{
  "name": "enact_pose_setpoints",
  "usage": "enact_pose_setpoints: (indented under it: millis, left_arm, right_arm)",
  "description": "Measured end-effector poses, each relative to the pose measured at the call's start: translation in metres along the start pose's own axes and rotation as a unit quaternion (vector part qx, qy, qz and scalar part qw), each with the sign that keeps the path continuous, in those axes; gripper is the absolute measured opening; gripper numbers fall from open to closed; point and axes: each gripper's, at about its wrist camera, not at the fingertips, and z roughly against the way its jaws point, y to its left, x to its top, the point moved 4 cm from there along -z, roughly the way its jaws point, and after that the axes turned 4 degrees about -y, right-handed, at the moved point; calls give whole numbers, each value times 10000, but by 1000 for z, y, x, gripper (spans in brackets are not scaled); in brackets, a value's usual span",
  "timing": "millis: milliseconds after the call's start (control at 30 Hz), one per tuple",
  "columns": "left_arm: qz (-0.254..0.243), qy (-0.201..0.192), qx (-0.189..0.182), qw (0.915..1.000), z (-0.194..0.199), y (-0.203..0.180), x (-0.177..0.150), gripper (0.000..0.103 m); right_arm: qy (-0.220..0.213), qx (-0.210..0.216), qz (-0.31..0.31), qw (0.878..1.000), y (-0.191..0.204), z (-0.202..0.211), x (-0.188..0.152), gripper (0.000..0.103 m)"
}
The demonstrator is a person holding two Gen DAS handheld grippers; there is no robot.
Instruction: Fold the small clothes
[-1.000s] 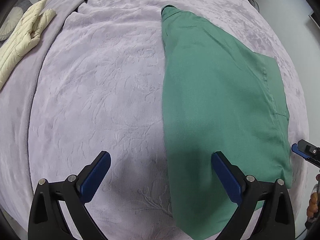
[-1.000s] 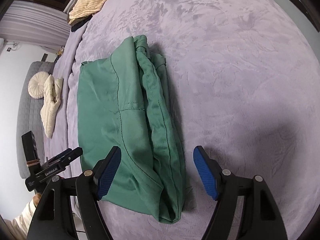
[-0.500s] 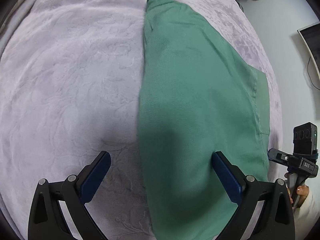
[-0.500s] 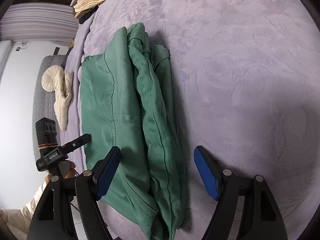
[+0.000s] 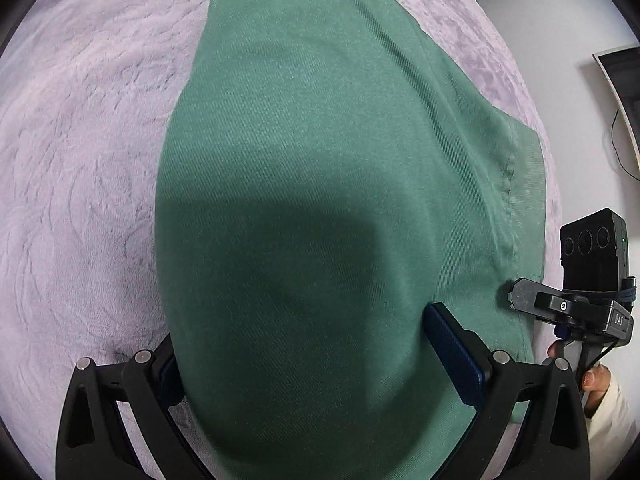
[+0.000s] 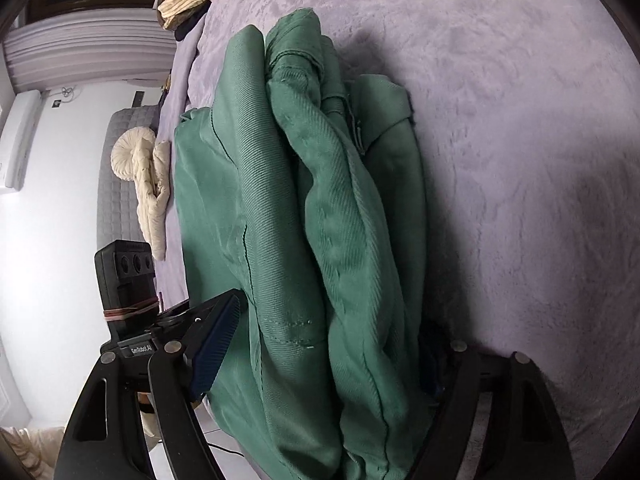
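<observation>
Here, both grippers' fingers (image 5: 452, 354) (image 6: 214, 340) wide apart astride the green garment (image 5: 320, 184) (image 6: 320, 220), unclamped.

green garment (image 5: 320, 160), lilac embossed blanket (image 5: 80, 160)

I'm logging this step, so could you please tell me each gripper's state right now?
Left gripper: open, astride the folded green twill garment, not clamped.
Right gripper: open, astride the same garment's bunched edge, not clamped.

Each wrist camera looks steeply down, close over the green garment (image 5: 320, 200) on the bed (image 5: 80, 160); both views share it, from opposite ends.
</observation>
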Motion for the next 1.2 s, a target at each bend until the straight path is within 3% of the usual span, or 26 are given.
enact_pose_setpoints:
  millis: [67,100,167,300,633,800,967,1067,1133,1200]
  left_arm:
    - [-111,-95,60,9999,5,-4,-2,87]
    - [-167,-134,69,9997,9,-6,-3,83]
    - [-212,-200,-5,9996,18,-5,-5,66]
    - [-163,-262,-366,9989,41,-1,-4,48]
    - [-319,-353,-723,9963,120,20,-27,48]
    - [-306,-286,-596,9973,159,55,-63,48]
    - [-304,-65,-210,9993,180,106,-116,48]
    - [-163,193,94,9996,170,138,-141,48]
    - [-30,435,452,9980,161,155,-153,48]
    - [90,379,324,9987,172,165,-159,48]
  right_arm:
    - [-1,100,-116,9999,1,-1,-3,36]
    - [-38,270,-241,9993,0,0,-6,34]
    - [-161,536,-359,9978,4,4,-10,26]
    - [-345,974,-577,9930,23,11,-21,26]
    - [-471,1252,-628,9890,83,20,-66,26]
    - [-367,1406,-759,9865,109,0,-112,26]
    - [-155,1552,-1125,9813,119,-45,-164,26]
    - [19,1252,-1245,9843,112,-79,-189,29]
    - [164,522,-1341,9895,101,-95,-198,33]
    - [167,-343,-1080,9934,100,-91,-200,49]
